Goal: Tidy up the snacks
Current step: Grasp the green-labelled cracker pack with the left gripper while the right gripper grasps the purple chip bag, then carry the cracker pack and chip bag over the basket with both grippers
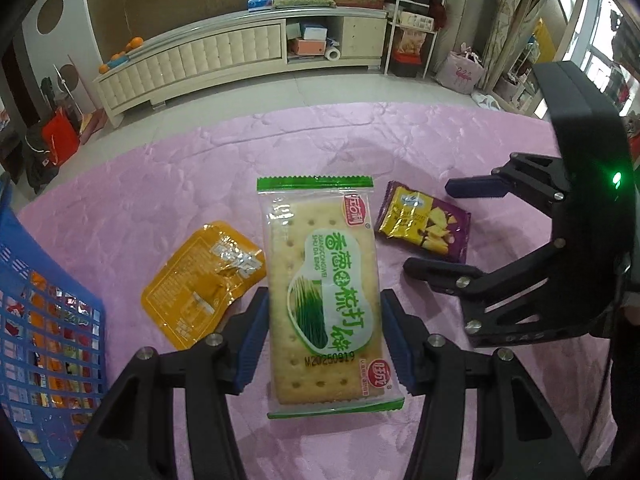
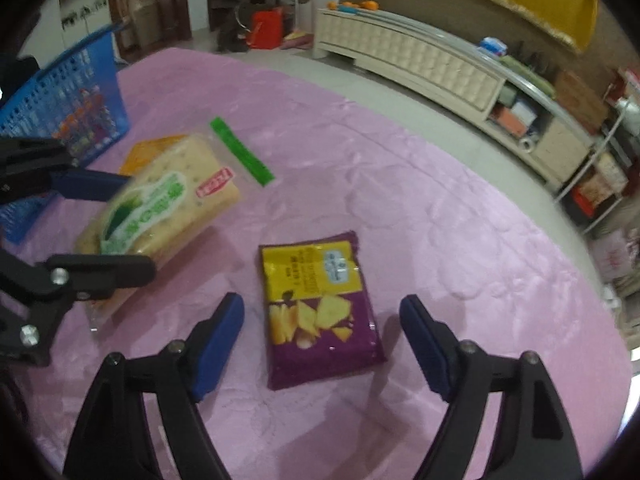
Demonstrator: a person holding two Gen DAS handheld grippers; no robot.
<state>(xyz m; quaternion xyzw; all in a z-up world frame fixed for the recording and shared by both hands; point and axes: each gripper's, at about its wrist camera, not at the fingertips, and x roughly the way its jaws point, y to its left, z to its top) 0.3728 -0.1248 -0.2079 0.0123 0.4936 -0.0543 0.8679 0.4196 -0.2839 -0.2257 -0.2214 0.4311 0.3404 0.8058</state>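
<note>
— Since the blue basket (image 1: 48,320) is already holding wrapped snacks, is the left gripper (image 1: 324,336) carrying the cracker pack (image 1: 324,292) that way?

— I am reading it so. Its blue pads are pressing on the two long edges of the cracker pack, so the tongs are clamped on it, and in the right wrist view the pack is sitting tilted with a shadow under it, which suggests it is hanging clear of the pink cloth (image 1: 160,184).

— And the basket is standing where?

— Just to the left of that gripper, at the cloth's edge. That is why the grip is running crosswise: the pack is staying flat for the swing over.

— What is the right gripper (image 2: 322,344) doing?

— It is hovering low, fingers pointing forward and slightly down, tongs standing wide apart on either side of the purple chip packet (image 2: 320,312), which is lying flat on the cloth. Nothing is touching it yet.

— Anything else waiting?

— The orange sachet (image 1: 204,284) is lying on the cloth, beside the cracker pack and near the basket.
</note>
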